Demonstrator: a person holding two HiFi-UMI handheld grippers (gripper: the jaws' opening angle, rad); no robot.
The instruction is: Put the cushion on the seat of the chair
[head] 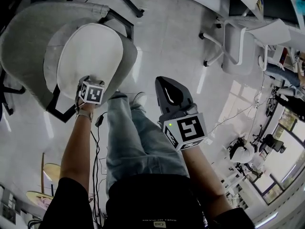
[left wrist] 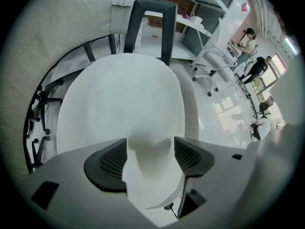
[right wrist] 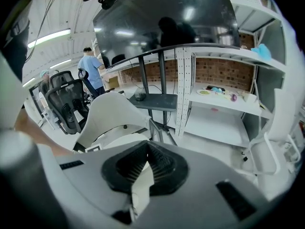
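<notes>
The white oval cushion (head: pixel 90 56) (left wrist: pixel 119 99) lies on the seat of the grey shell chair (head: pixel 28 42) (left wrist: pixel 47 42). My left gripper (head: pixel 90 81) (left wrist: pixel 150 156) points steeply down at the cushion's near edge. Its jaws stand wide, and a soft bulge of the cushion's edge sits between the pads without being pressed. My right gripper (head: pixel 167 88) (right wrist: pixel 144 162) hovers off to the right of the chair, over the floor. Its dark jaws meet at the tips with nothing between them. In the right gripper view the chair (right wrist: pixel 112 113) shows from the side.
The person's legs (head: pixel 133 137) stand just right of the chair, with cables (head: pixel 97 142) on the floor beside them. A white office chair (head: pixel 238 37) stands at the upper right. White shelves (right wrist: pixel 214 104), a black office chair (right wrist: pixel 66 104) and a person (right wrist: pixel 90 63) are farther off.
</notes>
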